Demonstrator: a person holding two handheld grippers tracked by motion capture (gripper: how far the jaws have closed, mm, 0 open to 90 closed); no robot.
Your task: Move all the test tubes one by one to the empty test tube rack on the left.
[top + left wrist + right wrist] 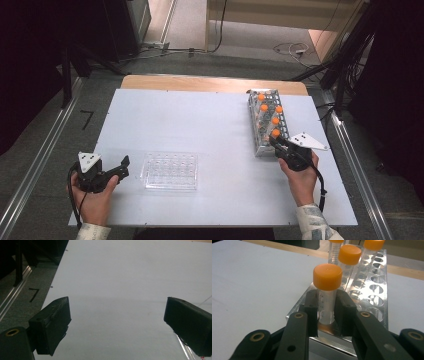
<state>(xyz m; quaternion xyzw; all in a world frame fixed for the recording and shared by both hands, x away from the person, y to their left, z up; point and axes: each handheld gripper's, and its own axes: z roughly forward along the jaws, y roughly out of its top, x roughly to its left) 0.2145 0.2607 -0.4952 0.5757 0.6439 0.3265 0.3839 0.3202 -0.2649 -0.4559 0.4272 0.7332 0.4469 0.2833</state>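
A metal tube rack (257, 145) stands at the right of the white table top (200, 120) and holds several clear tubes with orange caps. My right gripper (276, 141) is at the rack's near end, shut on the nearest tube (327, 300) just below its orange cap (327, 276). The tube stands upright in its hole, with both pads pressed on its sides. At the near left, my left gripper (124, 167) rests open with nothing between its fingers, pointing toward a clear well plate (170, 171) a short way to its right.
More orange-capped tubes (349, 255) stand behind the held one, and the rack (372, 290) has several vacant holes on its right side. The table's left edge and the floor with a metal rail (15, 297) lie left of my left gripper (117, 315).
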